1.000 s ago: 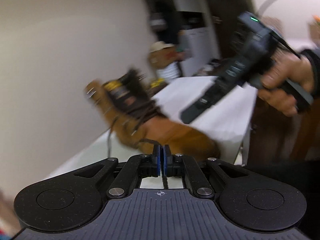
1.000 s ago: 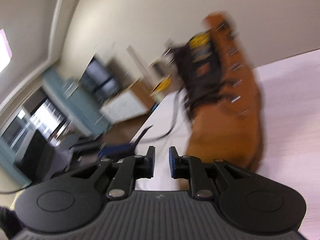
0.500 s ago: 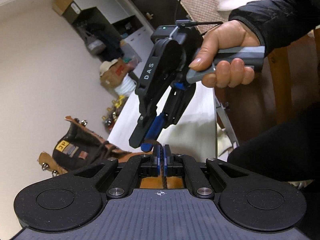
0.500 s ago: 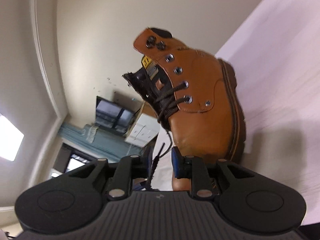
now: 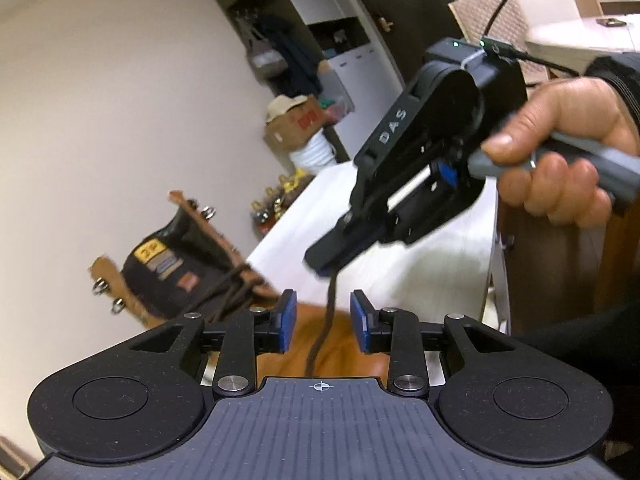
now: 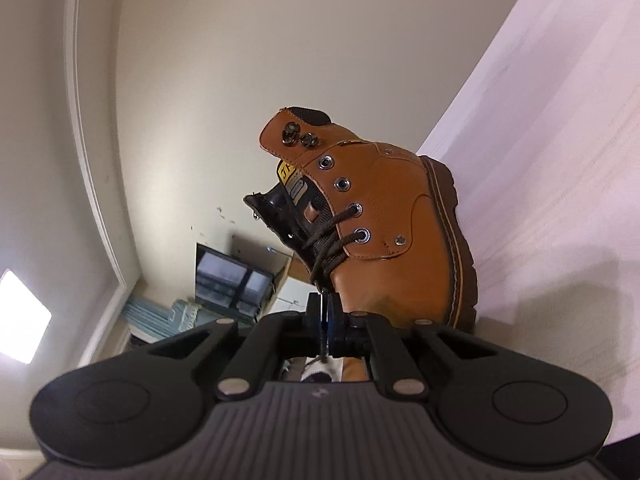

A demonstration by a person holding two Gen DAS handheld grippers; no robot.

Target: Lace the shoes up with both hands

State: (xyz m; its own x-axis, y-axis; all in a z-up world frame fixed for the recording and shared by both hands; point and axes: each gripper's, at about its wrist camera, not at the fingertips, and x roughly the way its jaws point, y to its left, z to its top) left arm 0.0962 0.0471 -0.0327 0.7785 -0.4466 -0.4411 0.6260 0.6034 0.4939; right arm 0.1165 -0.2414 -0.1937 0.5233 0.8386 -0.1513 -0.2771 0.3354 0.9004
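The tan leather work boot (image 6: 384, 216) lies tipped on its side on the white tabletop (image 6: 560, 160), its dark lugged sole against the surface and its collar toward the cream wall. It looks heavy and stiff in the upper, so it should stay put under a moderate pull. The dark brown lace (image 5: 326, 320) is the soft part: thin, round, limp, and likely to slide between smooth pads unless it is pinched squarely.

Only the two lowest eyelets on the visible flap carry lace. The eyelets above them and the speed hooks (image 6: 298, 138) at the collar are bare, so most of the lacing seems to remain.

The right gripper (image 5: 324, 256) has its jaws closing and pressed together on the lace just in front of the boot's toe, a good grip point close to the free end. The left gripper (image 5: 323, 318), nearer than the boot, has its jaws opening. They stand apart with the lace hanging between them, untouched. A hand (image 5: 560, 152) in a dark sleeve works the right gripper's handle.

Beyond the boot, past the tabletop's far edge, stand a cardboard box (image 5: 296, 124), white cabinets and hanging coats. A round table with a chair sits to the right of them.
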